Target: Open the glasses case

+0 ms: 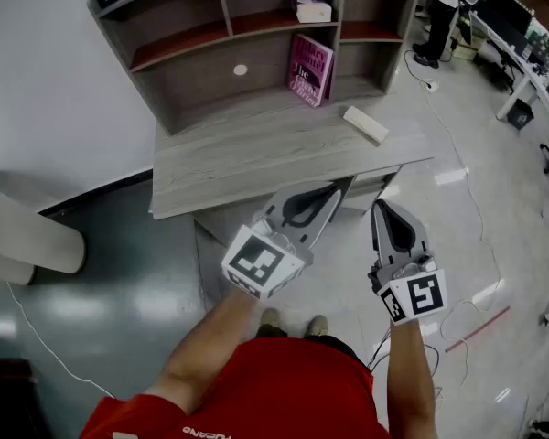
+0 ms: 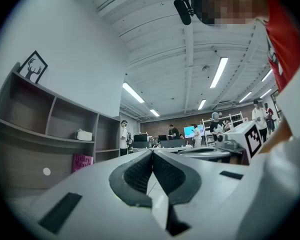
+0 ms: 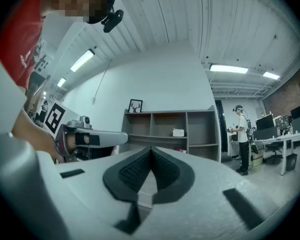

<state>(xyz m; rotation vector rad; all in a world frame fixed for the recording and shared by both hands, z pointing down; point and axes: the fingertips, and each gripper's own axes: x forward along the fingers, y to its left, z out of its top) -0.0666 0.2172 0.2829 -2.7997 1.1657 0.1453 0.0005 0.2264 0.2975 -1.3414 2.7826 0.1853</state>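
The glasses case (image 1: 366, 123), a cream oblong box, lies closed on the right part of the grey wooden desk (image 1: 256, 163). Both grippers hang side by side in front of the desk's near edge, short of the case and apart from it. My left gripper (image 1: 335, 191) is shut with nothing between its dark pads, as the left gripper view (image 2: 152, 152) also shows. To its right, my right gripper (image 1: 380, 207) is shut and empty too, its jaws (image 3: 151, 149) pointing level towards the shelves. The case does not show in either gripper view.
A shelf unit (image 1: 256, 26) stands at the back of the desk, holding a pink book (image 1: 309, 69) and a white box (image 1: 311, 9). A white cylinder (image 1: 23, 236) stands on the floor at left. Cables (image 1: 467, 327) lie on the floor at right; people (image 1: 444, 7) stand by far workstations.
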